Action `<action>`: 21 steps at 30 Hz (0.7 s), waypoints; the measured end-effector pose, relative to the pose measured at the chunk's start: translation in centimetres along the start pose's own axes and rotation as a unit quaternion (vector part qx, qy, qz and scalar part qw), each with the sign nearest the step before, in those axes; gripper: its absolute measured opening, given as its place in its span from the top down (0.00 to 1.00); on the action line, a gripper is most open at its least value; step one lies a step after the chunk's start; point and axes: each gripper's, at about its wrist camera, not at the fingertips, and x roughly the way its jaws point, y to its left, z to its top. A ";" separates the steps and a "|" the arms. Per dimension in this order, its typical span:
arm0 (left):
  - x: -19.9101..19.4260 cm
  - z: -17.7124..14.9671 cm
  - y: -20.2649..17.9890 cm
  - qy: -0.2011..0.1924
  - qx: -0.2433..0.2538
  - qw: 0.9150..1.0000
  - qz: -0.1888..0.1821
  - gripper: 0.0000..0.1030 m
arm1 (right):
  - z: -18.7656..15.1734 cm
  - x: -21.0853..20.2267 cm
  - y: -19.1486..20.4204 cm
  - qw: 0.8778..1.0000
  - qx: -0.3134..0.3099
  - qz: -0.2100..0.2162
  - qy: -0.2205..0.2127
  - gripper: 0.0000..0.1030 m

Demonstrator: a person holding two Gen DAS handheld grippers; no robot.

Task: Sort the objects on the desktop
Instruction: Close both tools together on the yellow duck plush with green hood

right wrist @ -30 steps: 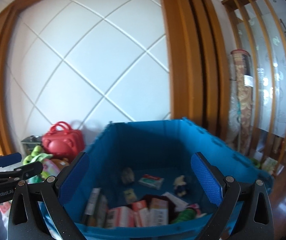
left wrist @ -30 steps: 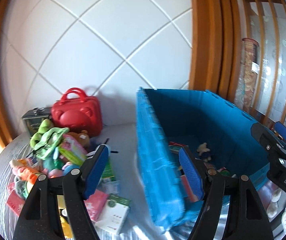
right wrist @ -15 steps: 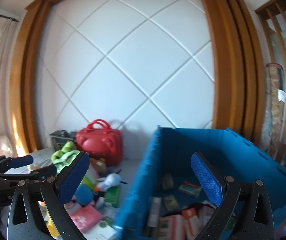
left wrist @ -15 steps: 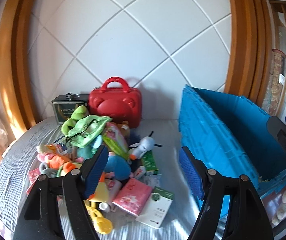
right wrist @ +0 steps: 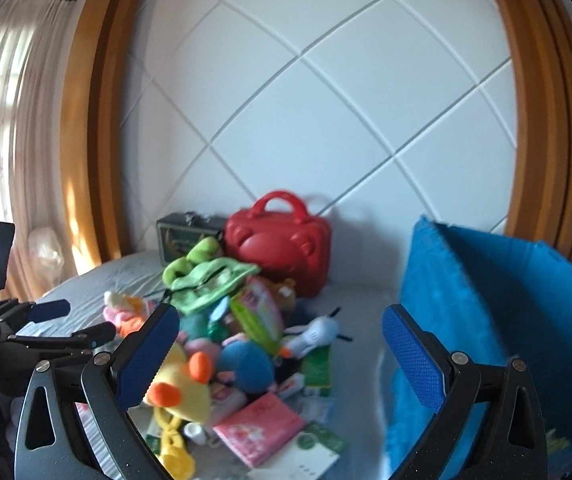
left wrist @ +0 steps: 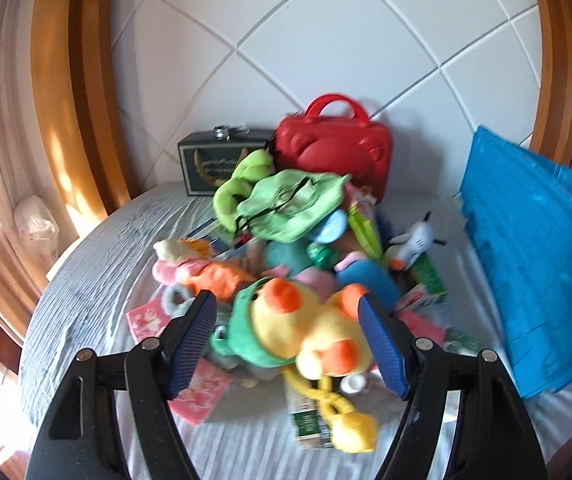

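A heap of toys and small boxes lies on the grey cloth table (left wrist: 98, 280). A yellow duck plush (left wrist: 309, 332) with orange beak and a green hat is at the front of the heap; it also shows in the right wrist view (right wrist: 178, 388). My left gripper (left wrist: 287, 344) is open, its blue pads on either side of the duck, above it. My right gripper (right wrist: 280, 354) is open and empty over the heap's right part. The blue crate (left wrist: 533, 248) stands at the right, as the right wrist view (right wrist: 485, 304) also shows.
A red case (left wrist: 331, 156) and a dark green tin (left wrist: 218, 164) stand at the back by the white quilted wall. A green cloth hat (left wrist: 286, 204), a white plush (left wrist: 413, 244), pink boxes (right wrist: 258, 428) and a white-green box (right wrist: 309, 456) lie in the heap.
Both grippers have swung left from the blue crate to the toy heap. The left gripper has come down close over the yellow duck. Both stay open.
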 end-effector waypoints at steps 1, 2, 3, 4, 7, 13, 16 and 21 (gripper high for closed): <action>0.8 -0.4 0.9 0.007 0.006 1.000 0.002 0.29 | -0.5 0.8 0.8 1.000 0.003 0.004 0.009 0.00; 1.9 -0.8 2.0 0.017 0.013 1.000 0.002 0.29 | -1.2 2.1 1.8 1.000 0.010 0.008 0.024 0.00; 2.5 -1.2 2.7 0.023 0.018 1.000 -0.001 0.29 | -1.6 3.0 2.3 0.999 0.017 0.009 0.034 0.00; 3.2 -1.6 3.4 0.030 0.022 0.999 -0.005 0.29 | -2.3 4.1 3.0 0.998 0.029 0.012 0.048 0.00; 5.7 -2.8 5.1 0.054 0.035 0.998 -0.025 0.29 | -4.2 7.2 4.4 0.994 0.055 0.005 0.091 0.00; 10.2 -4.4 5.6 0.095 0.081 0.989 -0.079 0.29 | -7.5 11.1 5.9 0.982 0.108 -0.014 0.157 0.00; 12.0 -4.7 5.1 0.107 0.106 0.984 -0.096 0.29 | -8.7 12.8 6.6 0.974 0.120 -0.017 0.192 0.00; 14.3 -5.0 4.4 0.134 0.129 0.974 -0.131 0.29 | -10.3 15.4 7.6 0.962 0.136 -0.014 0.235 0.00</action>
